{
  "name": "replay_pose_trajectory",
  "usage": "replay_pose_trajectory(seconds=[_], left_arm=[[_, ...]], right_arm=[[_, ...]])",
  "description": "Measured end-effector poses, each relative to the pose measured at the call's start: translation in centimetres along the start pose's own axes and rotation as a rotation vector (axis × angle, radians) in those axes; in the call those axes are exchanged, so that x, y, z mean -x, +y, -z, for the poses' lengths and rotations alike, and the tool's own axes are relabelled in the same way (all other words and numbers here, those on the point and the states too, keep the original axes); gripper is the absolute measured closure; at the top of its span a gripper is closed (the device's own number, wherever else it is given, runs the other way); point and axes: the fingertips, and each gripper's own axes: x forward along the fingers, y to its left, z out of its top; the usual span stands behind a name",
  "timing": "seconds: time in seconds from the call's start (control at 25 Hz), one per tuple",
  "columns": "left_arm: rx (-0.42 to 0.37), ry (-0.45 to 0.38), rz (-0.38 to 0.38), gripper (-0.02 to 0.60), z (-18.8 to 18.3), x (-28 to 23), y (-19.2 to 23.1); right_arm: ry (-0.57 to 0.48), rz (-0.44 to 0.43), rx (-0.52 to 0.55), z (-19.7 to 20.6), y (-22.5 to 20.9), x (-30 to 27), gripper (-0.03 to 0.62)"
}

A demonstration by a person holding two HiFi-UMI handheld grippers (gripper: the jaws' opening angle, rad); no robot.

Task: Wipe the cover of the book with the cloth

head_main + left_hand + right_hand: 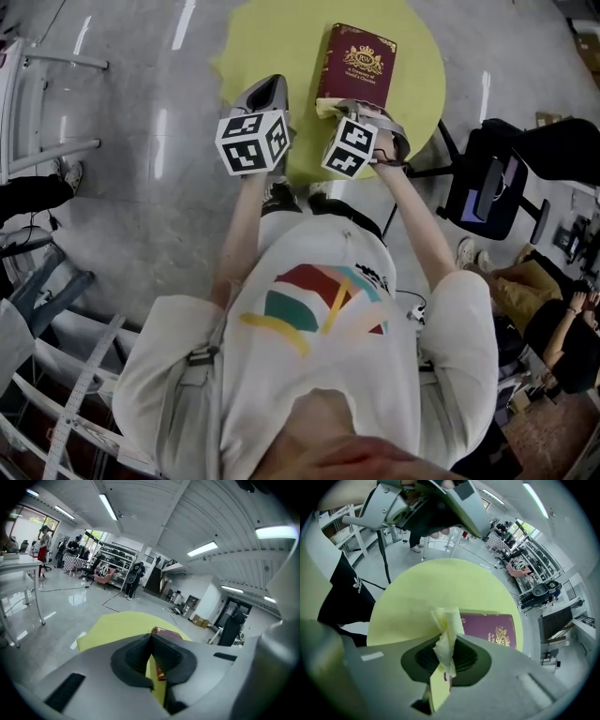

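Note:
A maroon book (356, 64) with gold print lies flat on the round yellow-green table (248, 47), toward its right side. My right gripper (352, 105) is shut on a crumpled pale yellow cloth (327, 109) at the book's near edge. In the right gripper view the cloth (446, 632) sticks up from between the jaws of the right gripper (449, 641), with the book (494, 627) just beyond. My left gripper (271, 84) hovers over the table to the left of the book, shut and empty. The left gripper (151, 638) looks past its closed jaws at the book (165, 632).
A black chair (487, 183) with dark clothing over it stands right of the table, also seen as the chair (342, 597) in the right gripper view. People sit at the far right (553, 309). A white table (18, 564) stands at the left, and white rails (56, 103) too.

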Motion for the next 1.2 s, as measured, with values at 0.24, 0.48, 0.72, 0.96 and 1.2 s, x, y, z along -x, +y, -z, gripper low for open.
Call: replay_pose_trajectory(seconds=[0.24, 0.48, 0.72, 0.96, 1.2], left_arm=[[0.006, 0.002, 0.011, 0.566, 0.5, -0.1, -0.7], [0.033, 0.002, -0.018, 0.566, 1.3, 0.8, 0.9], [0.054, 0.030, -0.075, 0.566, 3.9, 1.4, 1.2], [0.079, 0.060, -0.132, 0.566, 5.2, 3.5, 3.2], [0.125, 0.060, -0.209, 0.566, 6.1, 5.3, 6.1]], right_arm=[[0.000, -0.018, 0.016, 0.1, 0.5, 0.2, 0.565], [-0.119, 0.035, -0.064, -1.4, -4.5, 1.5, 0.565], [-0.166, 0.094, -0.012, -2.3, -13.8, -0.6, 0.566], [-0.063, 0.119, 0.096, -2.6, -19.3, -4.9, 0.566], [-0.032, 0.115, 0.127, -3.8, -21.2, -7.2, 0.566]])
